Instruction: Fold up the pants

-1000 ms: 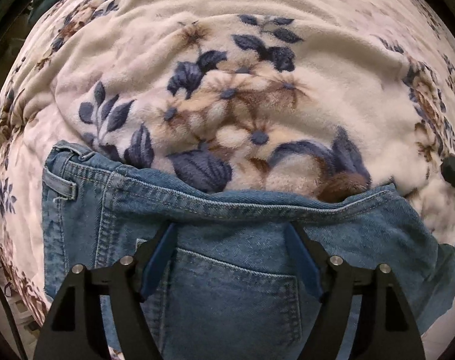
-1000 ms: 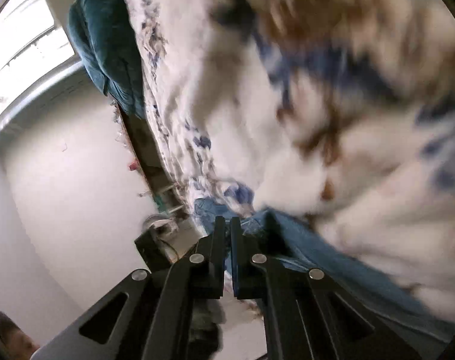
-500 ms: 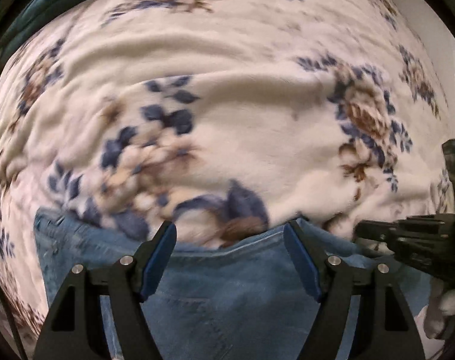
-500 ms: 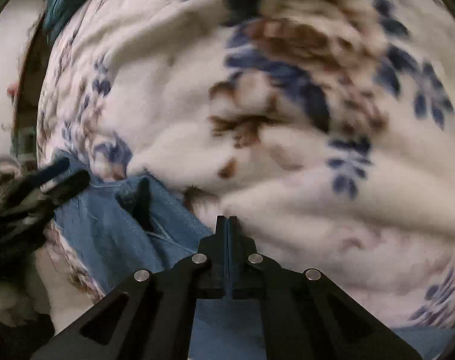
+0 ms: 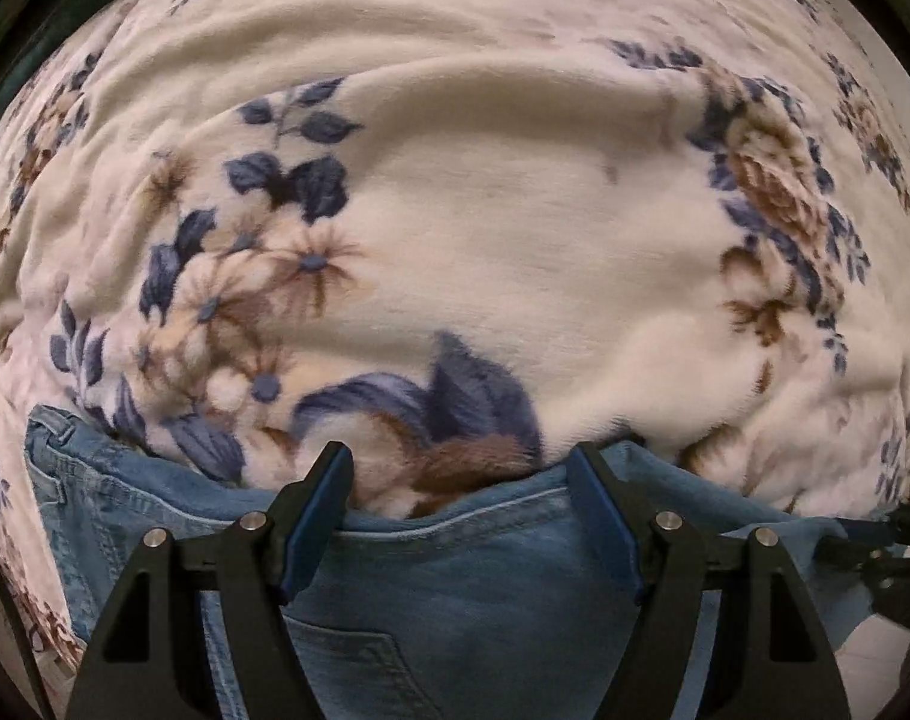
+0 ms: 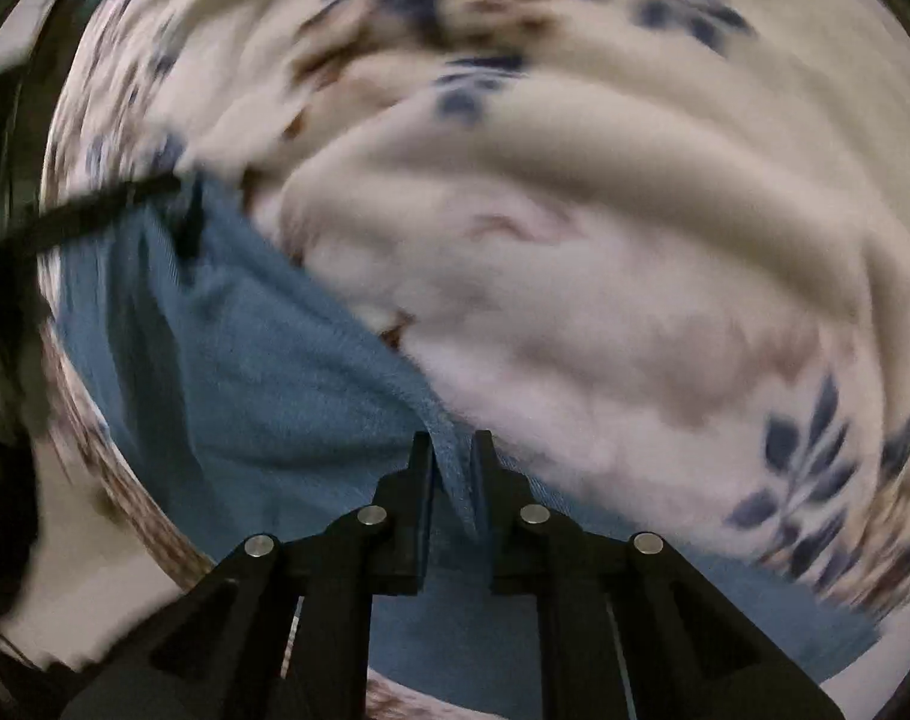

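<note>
While its jaws have just been parting, a ridge of denim between them, the right gripper [image 6: 452,468] sits low in its blurred frame on the pants' [image 6: 263,396] edge, nearer than the left. The left gripper [image 5: 460,480], spread wide and grasping nothing, straddles the hem running left to right along the frame's bottom. Only that sharper view shows the pocket [image 5: 347,678]; beyond lies the floral blanket [image 5: 502,222].

- The pants [image 5: 466,588] are blue denim, matt, woven with a visible twill grain and paler stitched seams.
- The blanket [image 5: 502,228] is thick fleece cloth, soft and fuzzy, cream with a blue and brown floral print.
- The left tool [image 5: 463,468] is matt black plastic with shiny metal pins and blue pads [image 5: 314,516].
</note>
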Demonstrator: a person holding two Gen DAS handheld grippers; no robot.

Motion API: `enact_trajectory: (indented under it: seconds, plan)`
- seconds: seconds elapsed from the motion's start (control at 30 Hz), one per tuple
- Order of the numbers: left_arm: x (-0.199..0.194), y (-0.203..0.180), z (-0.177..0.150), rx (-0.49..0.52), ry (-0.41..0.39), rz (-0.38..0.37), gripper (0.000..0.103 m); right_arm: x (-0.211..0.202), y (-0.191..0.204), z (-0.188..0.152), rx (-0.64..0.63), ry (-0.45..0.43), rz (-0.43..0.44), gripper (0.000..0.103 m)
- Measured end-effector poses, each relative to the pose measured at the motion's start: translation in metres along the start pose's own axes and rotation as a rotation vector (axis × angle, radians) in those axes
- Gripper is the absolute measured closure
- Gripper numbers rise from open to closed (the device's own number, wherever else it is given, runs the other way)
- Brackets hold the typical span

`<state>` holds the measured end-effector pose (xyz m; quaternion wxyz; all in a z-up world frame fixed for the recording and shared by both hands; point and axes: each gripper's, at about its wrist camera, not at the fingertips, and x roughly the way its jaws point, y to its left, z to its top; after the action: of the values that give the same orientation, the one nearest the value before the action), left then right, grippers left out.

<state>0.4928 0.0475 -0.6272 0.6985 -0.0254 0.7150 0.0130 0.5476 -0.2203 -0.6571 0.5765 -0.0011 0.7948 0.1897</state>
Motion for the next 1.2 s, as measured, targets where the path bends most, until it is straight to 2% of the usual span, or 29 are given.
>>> enact_trajectory:
  seconds: [0.13, 0.2, 0.27, 0.33, 0.4, 0.47, 0.57, 0.63, 0.67, 0.7, 0.77, 0.83, 0.9, 1.0, 1.07, 1.1, 1.13, 1.17, 1.2]
  plan:
    - [0.005, 0.011, -0.001, -0.024, 0.010, 0.007, 0.030, 0.009, -0.037, -0.006, 0.138, 0.032, 0.033, 0.093]
    - [0.003, 0.015, -0.001, -0.035, 0.007, 0.008, 0.030, 0.006, -0.043, -0.004, 0.134, 0.052, 0.027, 0.090]
    - [-0.001, 0.022, -0.001, -0.043, -0.009, 0.006, 0.030, -0.006, -0.029, 0.006, 0.106, 0.028, 0.037, 0.086]
    - [-0.012, 0.033, -0.005, -0.054, -0.027, 0.009, 0.030, -0.020, 0.004, 0.021, 0.055, -0.043, 0.062, 0.076]
    - [-0.020, 0.039, -0.007, -0.059, -0.053, 0.026, 0.030, -0.045, 0.026, 0.025, -0.046, -0.128, 0.131, 0.051]
    - [-0.027, 0.041, -0.008, -0.065, -0.077, 0.046, 0.030, -0.051, 0.050, 0.028, -0.148, -0.142, 0.176, 0.044]
    - [-0.034, 0.050, -0.007, -0.072, -0.110, 0.082, 0.030, -0.031, 0.098, 0.045, -0.294, -0.118, 0.134, 0.044]
    - [-0.035, 0.056, -0.006, -0.078, -0.112, 0.093, 0.030, -0.005, 0.127, 0.055, -0.330, -0.083, 0.115, 0.047]
    - [-0.034, 0.058, -0.006, -0.086, -0.107, 0.091, 0.030, 0.006, 0.133, 0.059, -0.322, -0.066, 0.128, 0.078]
    - [-0.035, 0.060, -0.004, -0.098, -0.101, 0.084, 0.030, 0.016, 0.128, 0.065, -0.269, -0.039, 0.166, 0.100]
    - [-0.030, 0.070, -0.002, -0.116, -0.091, 0.073, 0.030, 0.028, 0.132, 0.072, -0.183, -0.061, 0.205, 0.100]
    - [-0.028, 0.080, -0.003, -0.130, -0.090, 0.074, 0.030, 0.026, 0.111, 0.074, -0.107, -0.105, 0.223, 0.100]
    - [-0.026, 0.090, -0.008, -0.135, -0.081, 0.071, 0.030, 0.034, 0.095, 0.078, -0.028, -0.107, 0.225, 0.100]
    - [-0.018, 0.094, -0.019, -0.131, -0.058, 0.070, 0.030, 0.060, 0.077, 0.091, 0.088, -0.025, 0.279, 0.100]
    - [-0.020, 0.093, -0.019, -0.128, -0.061, 0.059, 0.030, 0.060, 0.067, 0.094, 0.146, -0.006, 0.324, 0.098]
    - [-0.023, 0.090, -0.020, -0.131, -0.061, 0.036, 0.030, 0.055, 0.062, 0.093, 0.170, -0.006, 0.346, 0.093]
    - [-0.027, 0.086, -0.021, -0.131, -0.059, 0.007, 0.030, 0.043, 0.058, 0.090, 0.181, -0.030, 0.346, 0.083]
    - [-0.031, 0.073, -0.021, -0.123, -0.059, -0.009, 0.030, 0.031, 0.059, 0.087, 0.171, -0.068, 0.310, 0.069]
    - [-0.032, 0.065, -0.022, -0.100, -0.062, -0.018, 0.030, 0.010, 0.058, 0.079, 0.140, -0.129, 0.228, 0.063]
